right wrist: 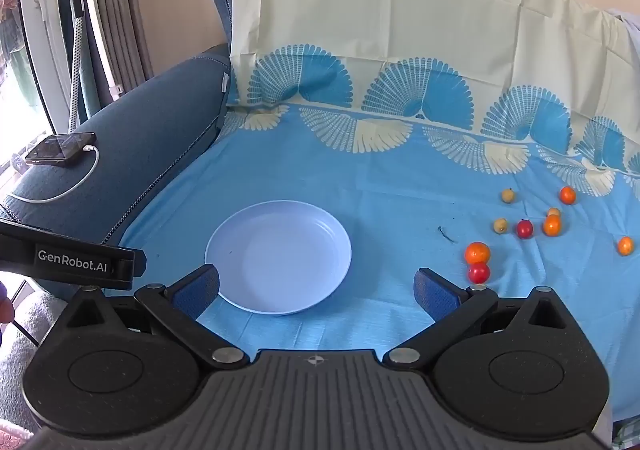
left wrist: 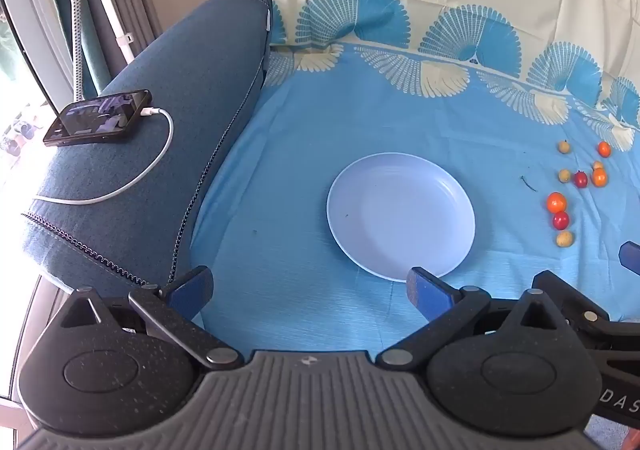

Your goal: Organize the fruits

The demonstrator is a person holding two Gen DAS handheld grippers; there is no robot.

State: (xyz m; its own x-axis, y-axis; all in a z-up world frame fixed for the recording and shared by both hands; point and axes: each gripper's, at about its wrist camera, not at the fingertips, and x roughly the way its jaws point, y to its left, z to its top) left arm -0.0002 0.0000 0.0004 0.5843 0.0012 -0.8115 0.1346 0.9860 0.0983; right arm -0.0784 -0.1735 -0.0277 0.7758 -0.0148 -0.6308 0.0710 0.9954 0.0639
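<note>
A pale blue plate point(left wrist: 400, 170) point(right wrist: 224, 246) lies bare on the blue patterned sheet. To its right, several small fruits are scattered: an orange one point(left wrist: 556, 202) point(right wrist: 477, 252) touching a red one point(left wrist: 561, 220) point(right wrist: 479, 272), another red one point(left wrist: 580, 179) point(right wrist: 524, 228), pale yellow ones point(left wrist: 564, 239) point(right wrist: 508, 195) and further orange ones point(right wrist: 567, 195). My left gripper point(left wrist: 310, 288) hovers open over the plate's near rim, nothing between its fingers. My right gripper point(right wrist: 316, 290) is also open and holds nothing; the near red fruit sits just beyond its right finger.
A dark blue sofa arm point(left wrist: 160, 154) point(right wrist: 152, 138) rises on the left, with a phone point(left wrist: 98, 117) point(right wrist: 60, 148) on a white charging cable on top. The sheet point(left wrist: 304, 186) climbs the backrest behind. A small dark stem point(right wrist: 446, 234) lies between plate and fruits.
</note>
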